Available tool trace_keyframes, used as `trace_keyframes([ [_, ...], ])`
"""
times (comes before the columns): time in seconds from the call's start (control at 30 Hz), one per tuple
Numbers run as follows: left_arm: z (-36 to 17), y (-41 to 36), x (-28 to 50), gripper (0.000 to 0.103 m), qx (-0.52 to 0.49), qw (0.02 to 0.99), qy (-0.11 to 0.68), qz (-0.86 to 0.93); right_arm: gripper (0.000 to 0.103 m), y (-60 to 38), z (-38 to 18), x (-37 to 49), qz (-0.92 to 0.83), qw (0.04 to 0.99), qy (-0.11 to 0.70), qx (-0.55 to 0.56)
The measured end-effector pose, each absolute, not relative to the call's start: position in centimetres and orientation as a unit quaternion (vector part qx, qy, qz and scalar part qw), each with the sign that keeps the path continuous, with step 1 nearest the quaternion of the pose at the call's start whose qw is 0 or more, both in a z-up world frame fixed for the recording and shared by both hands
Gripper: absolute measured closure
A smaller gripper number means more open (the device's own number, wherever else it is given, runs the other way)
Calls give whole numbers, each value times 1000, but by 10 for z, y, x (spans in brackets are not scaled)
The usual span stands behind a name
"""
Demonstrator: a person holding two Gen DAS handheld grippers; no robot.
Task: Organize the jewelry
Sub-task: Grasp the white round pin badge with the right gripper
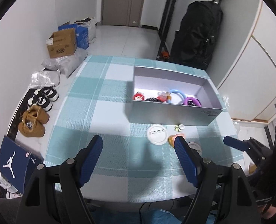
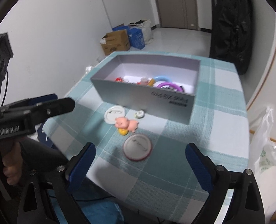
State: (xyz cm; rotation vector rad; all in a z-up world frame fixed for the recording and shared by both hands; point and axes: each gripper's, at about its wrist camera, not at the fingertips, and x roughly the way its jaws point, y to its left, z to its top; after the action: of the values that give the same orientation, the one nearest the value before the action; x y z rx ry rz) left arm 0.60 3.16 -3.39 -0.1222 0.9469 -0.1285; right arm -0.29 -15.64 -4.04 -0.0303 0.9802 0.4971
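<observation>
An open grey box (image 2: 143, 97) on the checked tablecloth holds hair hoops (image 2: 167, 84) and small trinkets. In front of it lie a white round badge (image 2: 115, 115), a small green-white charm (image 2: 139, 114), a pink pig figure (image 2: 126, 124) on a yellow piece, and a red-rimmed badge (image 2: 138, 146). My right gripper (image 2: 140, 147) is open above the table, its fingers framing the red-rimmed badge without touching it. My left gripper (image 1: 138, 139) is open and empty, just short of the white badge (image 1: 156, 133). Its right finger hides part of the pig (image 1: 172, 139).
The table's near edge (image 1: 119, 196) lies under both grippers. On the floor to the left are shoes (image 1: 33, 121), a blue shoebox lid (image 1: 16, 160) and cardboard boxes (image 1: 62, 43). A black bag (image 1: 195, 35) stands behind the table. A plastic bag (image 2: 264, 149) hangs at the right.
</observation>
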Motion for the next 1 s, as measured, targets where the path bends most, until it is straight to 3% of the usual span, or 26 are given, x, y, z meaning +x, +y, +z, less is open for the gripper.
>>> trace_keyframes([
  [0.5,-37,53,12,28,-96,875,473,-44,39,-132,-62,3,244,834,491,-71],
  [0.67,-37,56,14,28,-102,872,477,-42,54,-123,-68,5,235,831,494,-100],
  [0.83,-34,55,13,28,-96,874,473,-44,61,-112,-69,0,231,832,484,-141],
  [1.0,-35,56,15,28,-96,874,475,-44,62,-110,-68,0,231,829,489,-143],
])
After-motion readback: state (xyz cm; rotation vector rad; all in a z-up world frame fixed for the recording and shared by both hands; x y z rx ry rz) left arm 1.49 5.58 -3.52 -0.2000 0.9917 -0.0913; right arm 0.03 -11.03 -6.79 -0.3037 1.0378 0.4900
